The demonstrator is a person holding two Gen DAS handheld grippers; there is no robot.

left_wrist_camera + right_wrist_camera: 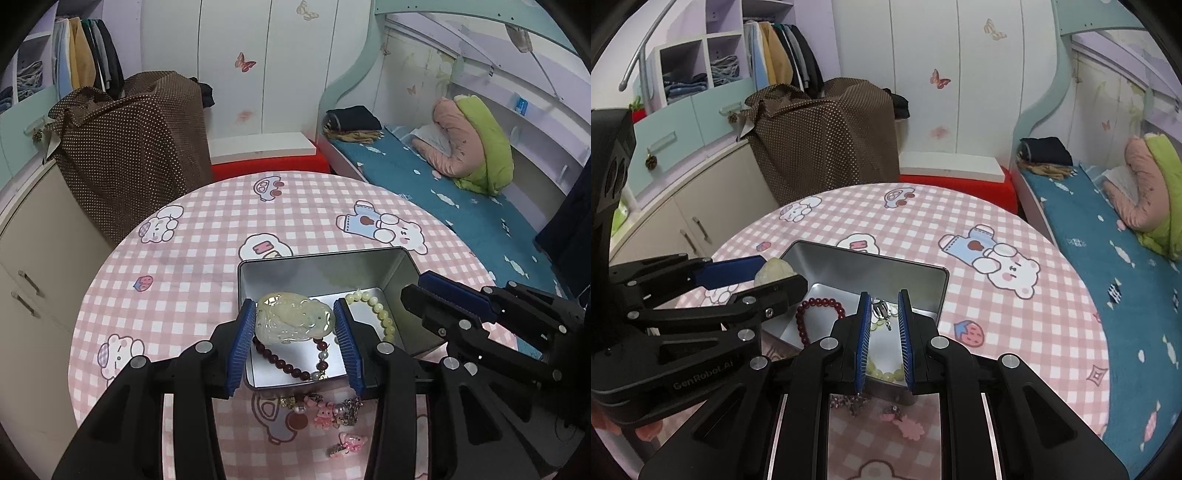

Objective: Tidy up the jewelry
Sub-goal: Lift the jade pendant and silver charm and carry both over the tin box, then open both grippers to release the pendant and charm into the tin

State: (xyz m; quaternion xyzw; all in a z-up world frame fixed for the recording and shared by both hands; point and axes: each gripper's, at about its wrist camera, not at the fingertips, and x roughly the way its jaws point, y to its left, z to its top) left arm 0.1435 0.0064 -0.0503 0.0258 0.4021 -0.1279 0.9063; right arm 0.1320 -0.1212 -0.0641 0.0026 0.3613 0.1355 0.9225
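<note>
Left tongs (295, 321) around jade pendant (293, 319).

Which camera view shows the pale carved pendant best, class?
The left wrist view: the pendant faces the camera, carving visible, clamped between the left gripper pads above the tin. The right wrist view shows only its pale edge behind that gripper's finger.

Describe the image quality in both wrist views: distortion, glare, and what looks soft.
Left wrist view: strong fisheye bending and dark corner vignette; the tin box walls mirror the pale pendant; focus is sharp. Right wrist view: same curvature; the pink charms near the bottom look soft, and the tin's inside reflects room light.
</note>
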